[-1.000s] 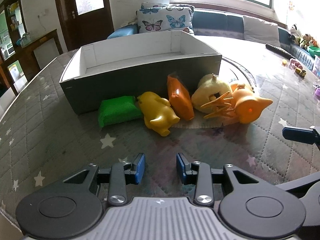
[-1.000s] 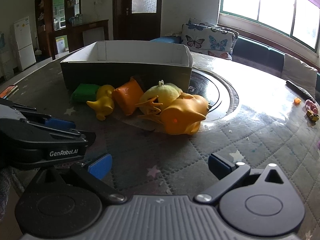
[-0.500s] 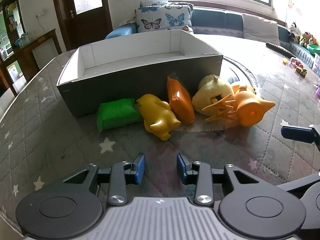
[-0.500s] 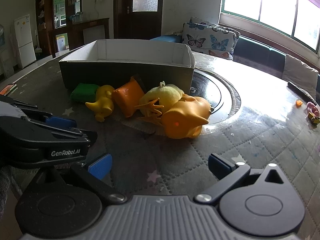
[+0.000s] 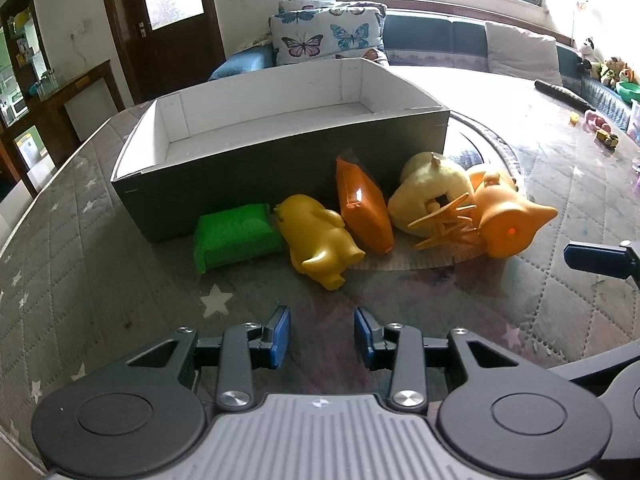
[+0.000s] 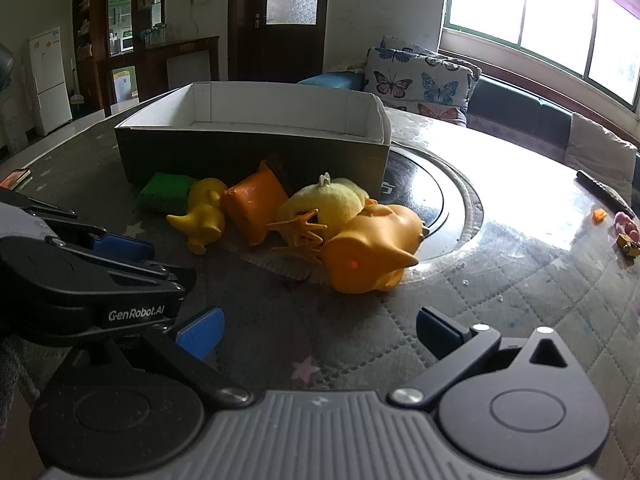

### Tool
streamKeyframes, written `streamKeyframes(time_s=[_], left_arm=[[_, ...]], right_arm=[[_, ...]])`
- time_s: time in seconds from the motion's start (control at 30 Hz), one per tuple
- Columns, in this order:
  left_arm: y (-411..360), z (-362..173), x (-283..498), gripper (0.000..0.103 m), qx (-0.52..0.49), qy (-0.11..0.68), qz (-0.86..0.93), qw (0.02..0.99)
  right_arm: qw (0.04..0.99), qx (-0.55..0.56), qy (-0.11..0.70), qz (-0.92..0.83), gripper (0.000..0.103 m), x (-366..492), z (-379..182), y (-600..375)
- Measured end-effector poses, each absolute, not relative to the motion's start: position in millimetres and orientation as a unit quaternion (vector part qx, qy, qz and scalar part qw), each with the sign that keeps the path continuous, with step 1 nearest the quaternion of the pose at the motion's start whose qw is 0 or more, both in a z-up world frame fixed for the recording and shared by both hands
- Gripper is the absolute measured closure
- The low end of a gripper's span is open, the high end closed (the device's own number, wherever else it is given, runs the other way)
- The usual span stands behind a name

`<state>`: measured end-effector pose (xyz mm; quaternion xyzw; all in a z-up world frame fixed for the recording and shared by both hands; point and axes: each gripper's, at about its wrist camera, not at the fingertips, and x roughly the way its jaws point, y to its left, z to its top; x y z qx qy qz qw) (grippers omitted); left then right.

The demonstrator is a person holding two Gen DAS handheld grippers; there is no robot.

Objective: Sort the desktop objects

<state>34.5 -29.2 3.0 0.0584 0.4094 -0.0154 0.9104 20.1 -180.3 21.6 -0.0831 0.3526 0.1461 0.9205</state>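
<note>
An empty open box [image 5: 280, 148] [image 6: 256, 152], dark outside and white inside, stands on the table. Along its near wall lie a green block [image 5: 234, 236] [image 6: 164, 196], a yellow duck toy [image 5: 316, 240] [image 6: 202, 216], an orange packet [image 5: 362, 208] [image 6: 254, 206], a pale yellow plush [image 5: 430, 190] [image 6: 326, 204], an orange hair claw [image 5: 444, 226] and an orange duck toy [image 5: 508, 226] [image 6: 370, 254]. My left gripper [image 5: 322, 336] is open and empty, just short of the yellow duck. My right gripper [image 6: 318, 334] is wide open and empty, short of the orange duck.
The quilted star-pattern table cover [image 5: 100, 280] runs to the left edge. A round glass turntable [image 6: 448, 208] lies right of the box. Small toys [image 6: 626, 234] and a dark remote [image 6: 604, 192] lie at the far right. My left gripper's body [image 6: 80, 280] fills the right view's left side.
Both grippers have crept a little closer to the toys; the box and toys look slightly larger. Nothing was grasped or moved.
</note>
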Motion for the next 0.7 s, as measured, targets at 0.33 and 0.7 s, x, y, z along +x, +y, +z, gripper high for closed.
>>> streamKeyframes(time_s=[0.33, 0.7], left_arm=[[-30, 3, 39, 0.064, 0.063, 0.411, -0.011, 0.910], [-29, 5, 45, 0.065, 0.065, 0.411, -0.012, 0.909]], right_arm=[[0.921, -0.084, 0.352, 0.146, 0.001, 23, 22, -179], [0.922, -0.083, 0.349, 0.146, 0.001, 29, 23, -179]])
